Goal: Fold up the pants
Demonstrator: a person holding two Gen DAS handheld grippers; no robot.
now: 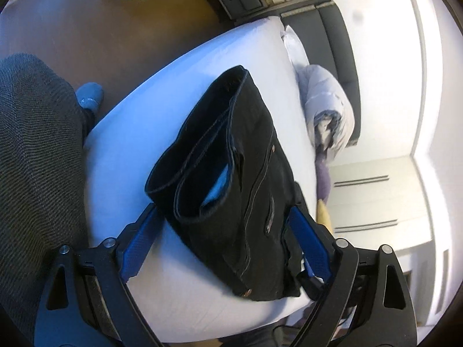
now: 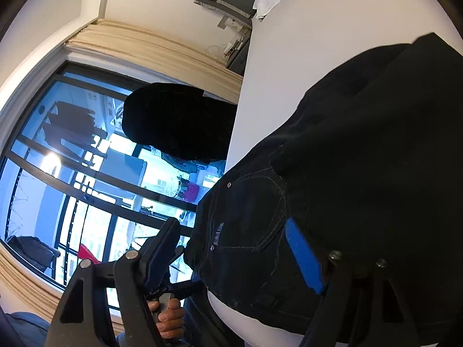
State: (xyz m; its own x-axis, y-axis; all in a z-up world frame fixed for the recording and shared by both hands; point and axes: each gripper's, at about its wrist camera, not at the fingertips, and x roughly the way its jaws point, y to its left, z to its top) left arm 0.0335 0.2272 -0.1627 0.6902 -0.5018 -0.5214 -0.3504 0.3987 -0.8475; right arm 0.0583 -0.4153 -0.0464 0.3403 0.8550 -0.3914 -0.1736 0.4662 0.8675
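Note:
Black jeans (image 1: 231,179) lie folded on the white bed (image 1: 150,121), leg hems stacked on top toward the near left. My left gripper (image 1: 222,231) is open, its blue-padded fingers (image 1: 139,243) standing wide on either side of the bundle's near end. In the right wrist view the jeans (image 2: 332,173) fill the right half, back pocket and rivets showing. My right gripper (image 2: 231,248) is open; its right blue pad (image 2: 301,257) rests against the denim by the pocket, its left finger (image 2: 162,245) is off the cloth, beyond the bed edge.
A folded pale duvet (image 1: 327,107) and pillow (image 1: 295,49) lie by the dark headboard (image 1: 338,57). A person's leg (image 1: 31,150) and blue slipper (image 1: 89,95) stand on the dark floor at left. A large window (image 2: 72,173) and the other hand (image 2: 170,318) show at right.

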